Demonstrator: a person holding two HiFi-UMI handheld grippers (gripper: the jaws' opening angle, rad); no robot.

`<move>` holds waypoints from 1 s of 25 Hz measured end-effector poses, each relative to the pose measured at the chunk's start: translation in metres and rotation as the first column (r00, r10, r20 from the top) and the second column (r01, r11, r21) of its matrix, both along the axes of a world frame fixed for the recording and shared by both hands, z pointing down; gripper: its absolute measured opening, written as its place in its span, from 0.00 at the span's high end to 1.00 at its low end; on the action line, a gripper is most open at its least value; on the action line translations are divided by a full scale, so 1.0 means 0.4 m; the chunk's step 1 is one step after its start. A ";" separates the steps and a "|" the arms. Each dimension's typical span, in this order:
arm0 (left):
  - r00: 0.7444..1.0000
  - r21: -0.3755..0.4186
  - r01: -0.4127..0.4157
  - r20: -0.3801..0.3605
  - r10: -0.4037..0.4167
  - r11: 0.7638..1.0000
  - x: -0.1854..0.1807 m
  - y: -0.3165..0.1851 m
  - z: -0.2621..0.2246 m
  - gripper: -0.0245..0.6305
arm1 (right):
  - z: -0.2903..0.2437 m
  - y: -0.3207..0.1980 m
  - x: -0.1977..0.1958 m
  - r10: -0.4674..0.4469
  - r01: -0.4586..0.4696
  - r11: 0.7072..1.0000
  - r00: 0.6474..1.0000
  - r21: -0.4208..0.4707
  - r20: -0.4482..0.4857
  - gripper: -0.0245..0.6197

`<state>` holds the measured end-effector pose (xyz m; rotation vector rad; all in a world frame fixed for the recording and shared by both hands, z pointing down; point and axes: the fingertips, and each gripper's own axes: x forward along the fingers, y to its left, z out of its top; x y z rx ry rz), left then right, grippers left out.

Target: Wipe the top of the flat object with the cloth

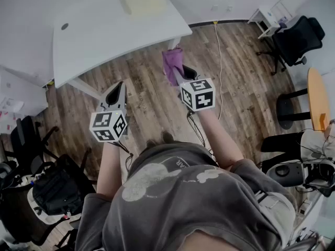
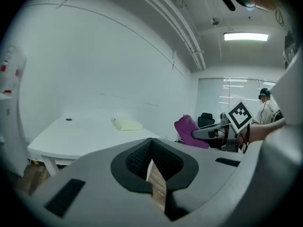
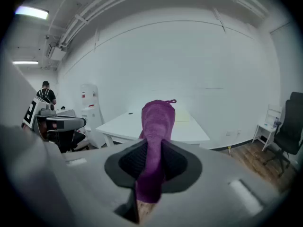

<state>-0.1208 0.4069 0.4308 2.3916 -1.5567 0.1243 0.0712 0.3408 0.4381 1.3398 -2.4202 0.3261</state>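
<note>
The right gripper (image 3: 154, 163) is squeezing tight on the purple cloth (image 3: 157, 126), which is poking out past its jaws. The left gripper (image 2: 152, 169) is pinching closed on nothing. The pale flat thing (image 1: 140, 2) is lying on the white table (image 1: 94, 35), well ahead of both grippers. Rubbing could be tugging the floppy cloth loose, or pushing the flat thing away.

We hold both forearms out ahead, side by side and apart | left gripper (image 1: 118, 89): marker cube up, fingers (image 2: 136, 159) closed tip to tip on themselves | right gripper (image 1: 184, 75): a little further forward, marker cube up, fingers (image 3: 182, 163) clamped on the cloth (image 3: 158, 122), which sticks out past them
</note>
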 end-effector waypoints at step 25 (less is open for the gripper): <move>1.000 -0.016 0.002 -0.012 -0.002 1.000 -0.058 0.074 0.034 0.97 | 0.044 0.084 -0.081 -0.030 0.029 0.998 0.999 -0.054 -0.013 0.85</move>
